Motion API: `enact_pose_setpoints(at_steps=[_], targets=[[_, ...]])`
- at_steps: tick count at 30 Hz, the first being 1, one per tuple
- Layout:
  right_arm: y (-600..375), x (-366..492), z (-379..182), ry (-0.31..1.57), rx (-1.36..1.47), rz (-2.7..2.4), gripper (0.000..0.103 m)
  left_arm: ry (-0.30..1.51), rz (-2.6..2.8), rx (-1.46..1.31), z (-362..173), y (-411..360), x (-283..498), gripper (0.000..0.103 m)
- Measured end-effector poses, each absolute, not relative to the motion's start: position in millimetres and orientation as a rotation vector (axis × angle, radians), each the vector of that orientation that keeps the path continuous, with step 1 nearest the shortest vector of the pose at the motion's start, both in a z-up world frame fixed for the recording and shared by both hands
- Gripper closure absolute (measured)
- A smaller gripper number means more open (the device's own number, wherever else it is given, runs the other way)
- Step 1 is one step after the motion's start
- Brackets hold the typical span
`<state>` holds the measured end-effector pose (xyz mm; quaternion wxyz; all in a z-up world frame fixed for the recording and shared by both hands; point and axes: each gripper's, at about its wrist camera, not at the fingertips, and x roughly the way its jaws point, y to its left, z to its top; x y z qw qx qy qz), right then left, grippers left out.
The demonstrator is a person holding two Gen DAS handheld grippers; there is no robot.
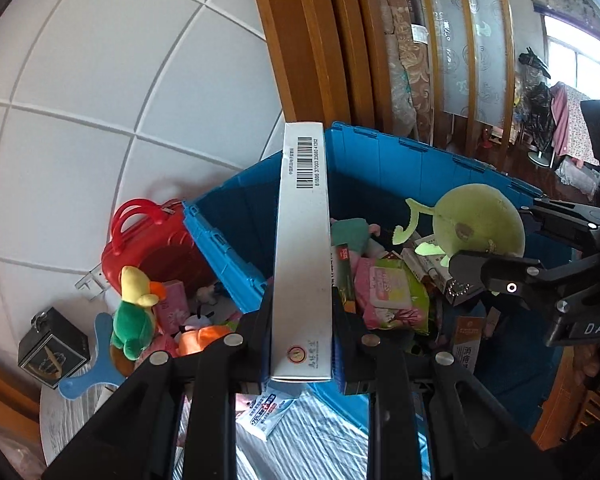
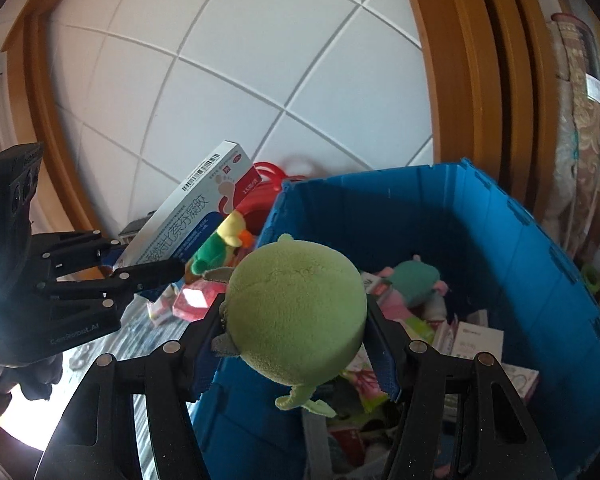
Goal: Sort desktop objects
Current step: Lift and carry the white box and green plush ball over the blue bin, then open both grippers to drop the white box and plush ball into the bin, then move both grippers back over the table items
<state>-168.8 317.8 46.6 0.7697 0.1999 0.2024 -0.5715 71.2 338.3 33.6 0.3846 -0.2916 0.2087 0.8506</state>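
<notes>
Both hands are busy over the blue bin (image 1: 384,160) right now. The left gripper (image 1: 302,320) is pinching a long white box (image 1: 302,248), jaws nearly closed on its narrow sides. The box's long axis is running straight out along the fingers, far end poking up over the bin's near corner. The right gripper (image 2: 296,336) is squeezing a round green plush (image 2: 298,312), jaws about half open around it, and it's hanging over the bin's inside. So the plush looks closer to a clean drop; the box is sitting more over the rim, with the red case (image 1: 148,240) and parrot toy (image 1: 134,312) outside on the table just to its left. Guessing both are going in the bin.
</notes>
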Motion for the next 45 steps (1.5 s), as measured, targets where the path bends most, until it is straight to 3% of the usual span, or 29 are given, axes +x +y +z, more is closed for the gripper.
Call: enact_pose_setpoints(at_steps=[12,24,26,27,28,30,45], targets=[[298.1,-210.5,51.7,0.425,0.453,-1.353,0.04,0.55,2.038,-0.744,33.1,410.7,50.6,0.081],[273.7,-233.3,50.3,0.422,0.461,-1.418,0.039,0.52,2.031,-0.705,38.3,433.8,34.3,0.081],[269.5,-236.9,48.9,0.418,0.467,-1.443,0.031,0.464,2.028,-0.679,44.1,430.2,32.0,0.081],[269.4,-236.7,48.7,0.424,0.464,-1.454,0.022,0.43,2.015,-0.677,47.2,428.6,30.6,0.075],[267.1,-236.4,47.9,0.433,0.462,-1.464,0.001,0.412,2.001,-0.694,48.1,428.1,28.3,0.054],[266.2,-234.4,46.6,0.44,0.455,-1.458,0.0,0.376,2.009,-0.715,48.2,424.5,24.9,0.025],[278.5,-195.6,50.4,0.475,0.426,-1.392,0.0,0.318,2.064,-0.796,24.2,353.9,22.3,0.024]])
